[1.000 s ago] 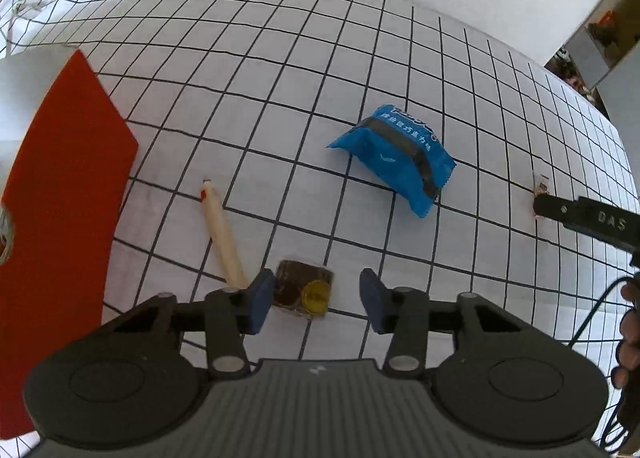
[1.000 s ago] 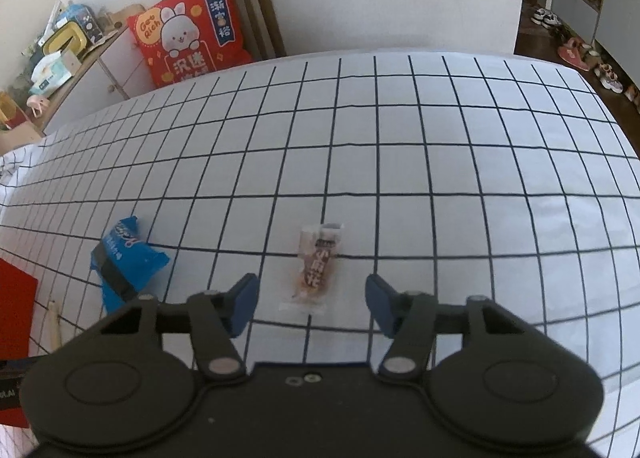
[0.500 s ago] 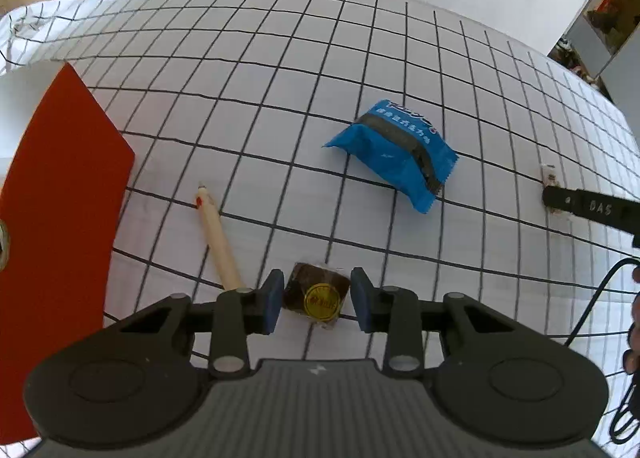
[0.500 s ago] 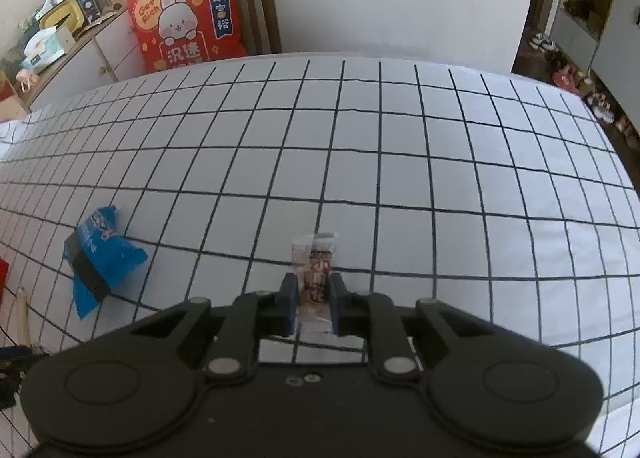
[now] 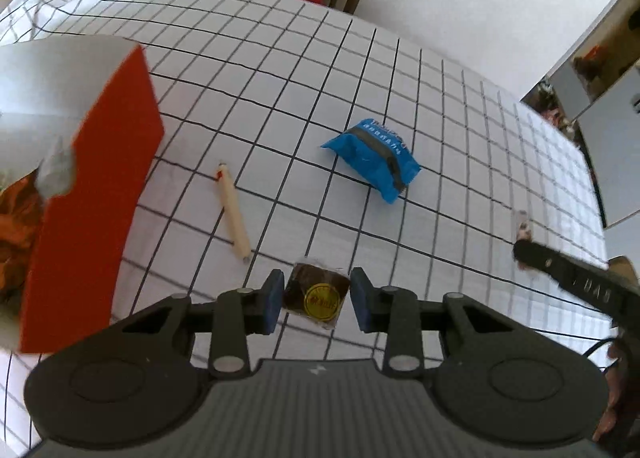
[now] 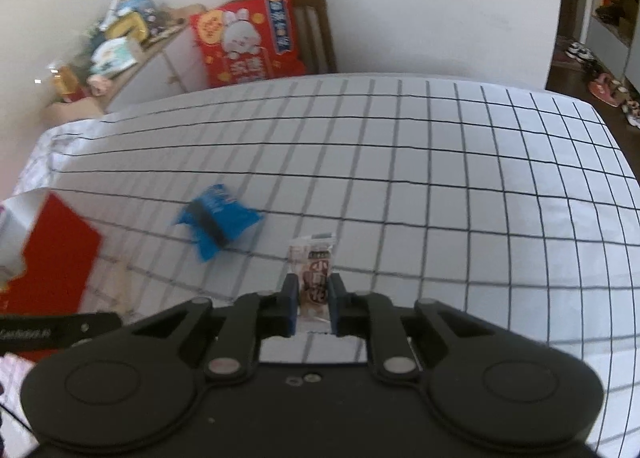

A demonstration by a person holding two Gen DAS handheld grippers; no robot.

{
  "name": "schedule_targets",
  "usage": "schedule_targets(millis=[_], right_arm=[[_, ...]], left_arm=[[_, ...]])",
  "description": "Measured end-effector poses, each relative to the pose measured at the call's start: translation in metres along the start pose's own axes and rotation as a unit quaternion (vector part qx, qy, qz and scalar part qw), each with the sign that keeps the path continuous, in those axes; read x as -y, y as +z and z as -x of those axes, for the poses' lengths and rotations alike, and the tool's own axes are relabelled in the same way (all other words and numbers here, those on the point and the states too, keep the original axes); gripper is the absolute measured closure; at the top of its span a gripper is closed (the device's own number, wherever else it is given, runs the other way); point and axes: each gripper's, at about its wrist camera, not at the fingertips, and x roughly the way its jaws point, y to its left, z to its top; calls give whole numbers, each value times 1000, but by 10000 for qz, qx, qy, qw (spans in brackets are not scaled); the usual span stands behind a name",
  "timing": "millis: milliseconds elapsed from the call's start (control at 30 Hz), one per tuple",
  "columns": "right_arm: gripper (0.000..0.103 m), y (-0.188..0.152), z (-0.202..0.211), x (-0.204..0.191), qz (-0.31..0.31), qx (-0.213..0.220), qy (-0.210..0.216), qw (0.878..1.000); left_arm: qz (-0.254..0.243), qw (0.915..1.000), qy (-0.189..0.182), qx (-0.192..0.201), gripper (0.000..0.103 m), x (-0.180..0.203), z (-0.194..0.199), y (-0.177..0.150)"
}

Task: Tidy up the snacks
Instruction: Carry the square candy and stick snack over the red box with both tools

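Observation:
My left gripper (image 5: 316,296) is shut on a dark brown square snack (image 5: 320,286) with a gold round label, held a little above the checked cloth. Between the pads of my right gripper (image 6: 314,296), also shut, a small clear-wrapped brown snack (image 6: 314,270) stands upright, lifted off the cloth. In the left wrist view that right gripper (image 5: 524,252) and its little snack (image 5: 522,222) show at the far right. A blue snack packet (image 5: 372,159) and a beige stick snack (image 5: 234,213) lie on the cloth. A red-sided open box (image 5: 92,193) stands at the left.
The white cloth with black grid lines (image 6: 440,185) covers the whole table. The blue packet (image 6: 216,225) and red box (image 6: 52,254) lie left of my right gripper. A red cushion (image 6: 248,45) rests on a wooden chair behind the table; a cluttered cabinet stands far left.
Both grippers went from open around their snacks to shut on them. Both have since risen with the snacks, and the left view has swung toward the red box.

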Motion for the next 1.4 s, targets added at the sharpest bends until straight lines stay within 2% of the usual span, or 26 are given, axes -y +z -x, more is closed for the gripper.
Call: schedule_targets(millis=[400, 700, 1067, 1400], right_arm=[[89, -24, 67, -71, 231, 208, 634, 9975], [89, -39, 96, -143, 600, 332, 1102, 9915], [89, -33, 83, -250, 1197, 298, 1512, 9808], [89, -30, 47, -315, 1505, 92, 1558, 9762]], left_arm=[[365, 9983, -327, 328, 69, -42, 85, -34], [444, 9966, -306, 630, 69, -88, 140, -43], [777, 9917, -107, 1022, 69, -163, 182, -34], [1051, 9872, 193, 1183, 69, -232, 185, -8]])
